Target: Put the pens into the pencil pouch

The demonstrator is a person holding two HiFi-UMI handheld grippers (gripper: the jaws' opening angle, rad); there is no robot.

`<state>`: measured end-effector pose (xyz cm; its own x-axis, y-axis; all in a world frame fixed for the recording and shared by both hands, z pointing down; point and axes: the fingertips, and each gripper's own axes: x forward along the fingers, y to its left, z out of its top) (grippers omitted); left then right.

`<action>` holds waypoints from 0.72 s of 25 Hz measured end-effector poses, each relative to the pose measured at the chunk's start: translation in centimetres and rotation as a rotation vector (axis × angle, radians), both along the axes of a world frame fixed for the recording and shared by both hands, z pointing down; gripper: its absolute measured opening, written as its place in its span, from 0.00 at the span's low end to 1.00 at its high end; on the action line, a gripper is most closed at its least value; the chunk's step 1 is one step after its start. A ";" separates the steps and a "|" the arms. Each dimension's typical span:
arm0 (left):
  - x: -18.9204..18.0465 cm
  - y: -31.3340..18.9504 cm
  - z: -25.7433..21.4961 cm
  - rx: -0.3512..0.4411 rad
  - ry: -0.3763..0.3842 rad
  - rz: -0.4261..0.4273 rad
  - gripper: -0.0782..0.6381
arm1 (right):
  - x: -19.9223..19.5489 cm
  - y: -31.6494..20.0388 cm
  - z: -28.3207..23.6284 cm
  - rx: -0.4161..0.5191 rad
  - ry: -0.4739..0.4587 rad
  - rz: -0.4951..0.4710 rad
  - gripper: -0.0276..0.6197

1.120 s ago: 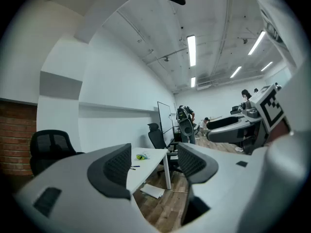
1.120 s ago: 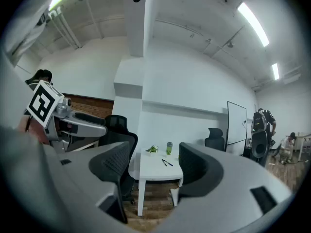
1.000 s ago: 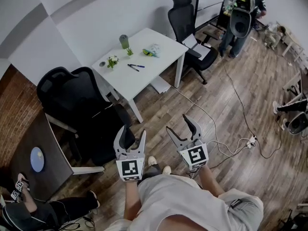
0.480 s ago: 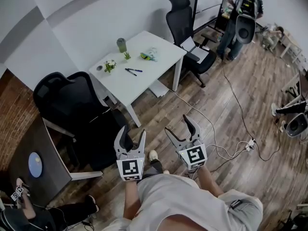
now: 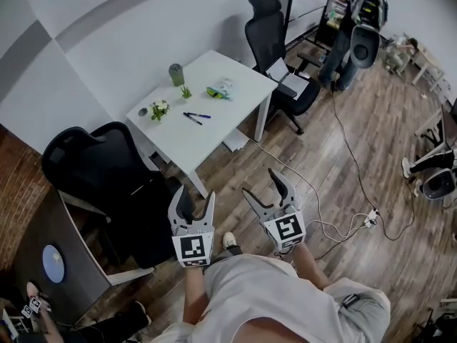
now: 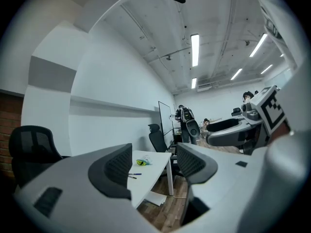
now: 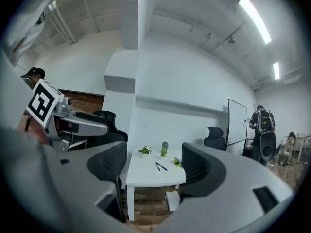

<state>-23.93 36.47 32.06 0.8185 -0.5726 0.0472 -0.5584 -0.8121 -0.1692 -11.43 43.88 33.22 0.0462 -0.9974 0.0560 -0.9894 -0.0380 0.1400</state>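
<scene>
- Table (image 5: 218, 131): white, upper centre of head view, well apart from person.
- Black chair (image 5: 93, 170): left of frame, beside table's near corner.
- Left gripper (image 5: 194, 200), right gripper (image 5: 263, 186): lower centre, held level, aimed toward table.
- Left fingers spread, nothing between. Right fingers spread wide, just been opening, nothing between.
- Pencil pouch (image 5: 218, 91): green-yellow, on table; zipped or unzipped, cannot tell.
- Pens (image 5: 194, 116): two, on table, near pouch, not touching it.
- Step judged: approach; nothing grasped yet.
- Next move calls for reaching table, then setting one gripper's fingers astride a pen.
</scene>
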 end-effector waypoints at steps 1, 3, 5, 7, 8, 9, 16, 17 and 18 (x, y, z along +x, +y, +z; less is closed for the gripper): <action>0.3 -0.9 -0.1 -0.001 0.001 0.003 0.50 | 0.3 -0.9 -0.1 -0.003 -0.001 0.005 0.58; 0.9 -2.9 -0.1 -0.005 0.001 0.009 0.50 | 0.9 -2.7 -0.1 -0.009 -0.003 0.013 0.58; 1.6 -4.7 0.1 -0.007 0.001 0.018 0.50 | 1.5 -4.3 0.1 -0.014 -0.005 0.020 0.58; 2.2 -6.2 0.2 -0.007 0.002 0.032 0.50 | 2.2 -5.7 0.1 -0.013 -0.004 0.033 0.58; 2.6 -7.0 0.2 -0.006 0.002 0.037 0.50 | 2.5 -6.4 0.2 -0.011 -0.004 0.039 0.58; 2.9 -7.7 0.3 -0.005 0.003 0.042 0.50 | 2.8 -7.1 0.3 -0.011 -0.002 0.044 0.58; 4.2 -12.5 0.8 -0.004 -0.002 0.074 0.49 | 3.9 -11.8 0.6 -0.011 0.008 0.073 0.58; 4.3 -13.1 0.9 -0.006 0.001 0.077 0.49 | 4.1 -12.4 0.6 -0.012 0.011 0.079 0.58; 4.4 -13.7 1.0 -0.009 0.004 0.079 0.49 | 4.3 -12.8 0.7 -0.013 0.013 0.086 0.58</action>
